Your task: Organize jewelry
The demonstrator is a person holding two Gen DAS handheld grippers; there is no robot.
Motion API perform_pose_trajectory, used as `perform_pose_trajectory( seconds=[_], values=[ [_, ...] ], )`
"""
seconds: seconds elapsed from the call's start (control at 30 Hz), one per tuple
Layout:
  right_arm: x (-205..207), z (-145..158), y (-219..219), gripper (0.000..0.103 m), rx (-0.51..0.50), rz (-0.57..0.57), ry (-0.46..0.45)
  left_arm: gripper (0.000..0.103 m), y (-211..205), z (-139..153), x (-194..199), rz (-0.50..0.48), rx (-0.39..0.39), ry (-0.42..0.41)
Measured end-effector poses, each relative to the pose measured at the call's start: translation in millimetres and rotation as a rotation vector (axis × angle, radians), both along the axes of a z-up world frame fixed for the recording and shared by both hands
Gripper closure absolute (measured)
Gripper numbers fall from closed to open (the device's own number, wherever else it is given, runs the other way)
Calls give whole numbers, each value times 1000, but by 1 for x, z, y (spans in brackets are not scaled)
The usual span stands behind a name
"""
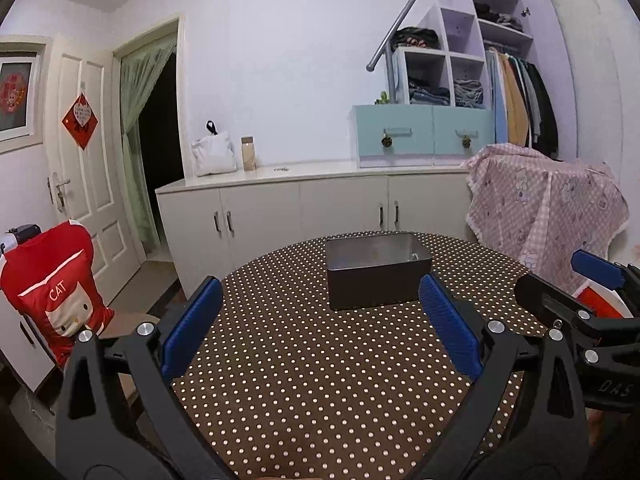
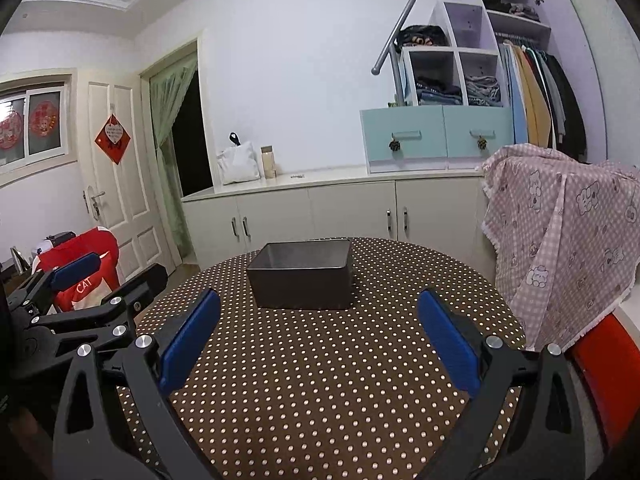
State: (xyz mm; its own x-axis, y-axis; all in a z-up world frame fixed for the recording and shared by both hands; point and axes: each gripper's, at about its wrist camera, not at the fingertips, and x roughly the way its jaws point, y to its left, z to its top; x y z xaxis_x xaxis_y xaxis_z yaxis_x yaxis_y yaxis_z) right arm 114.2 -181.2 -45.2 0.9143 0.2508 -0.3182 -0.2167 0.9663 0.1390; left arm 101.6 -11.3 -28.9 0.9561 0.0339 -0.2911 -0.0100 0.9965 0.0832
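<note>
A dark grey open box (image 1: 378,276) stands on the far half of a round table with a brown dotted cloth (image 1: 304,360); it also shows in the right wrist view (image 2: 302,280). A small metallic piece lies inside it at the right wall (image 1: 415,256). My left gripper (image 1: 320,300) is open and empty, held above the table on the near side of the box. My right gripper (image 2: 319,312) is open and empty, also short of the box. Each gripper shows at the edge of the other's view, the right gripper (image 1: 560,280) and the left gripper (image 2: 116,276).
A chair with a red "CAT" cover (image 1: 56,296) stands left of the table. A chair under pink checked cloth (image 2: 560,240) stands at the right. White cabinets (image 1: 304,212) line the wall behind, with a white bag (image 1: 214,154) and a jar (image 1: 248,154) on top.
</note>
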Motion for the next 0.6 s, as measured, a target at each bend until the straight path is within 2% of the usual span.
perform_pose_trajectory(
  seconds=[0.33,0.6],
  values=[
    [38,-13,-1,8,-3,3,79,6,-1,-14,44,15,-12,115],
    [69,-31,1,8,-25,13,189,6,-2,-39,81,27,-17,255]
  ],
)
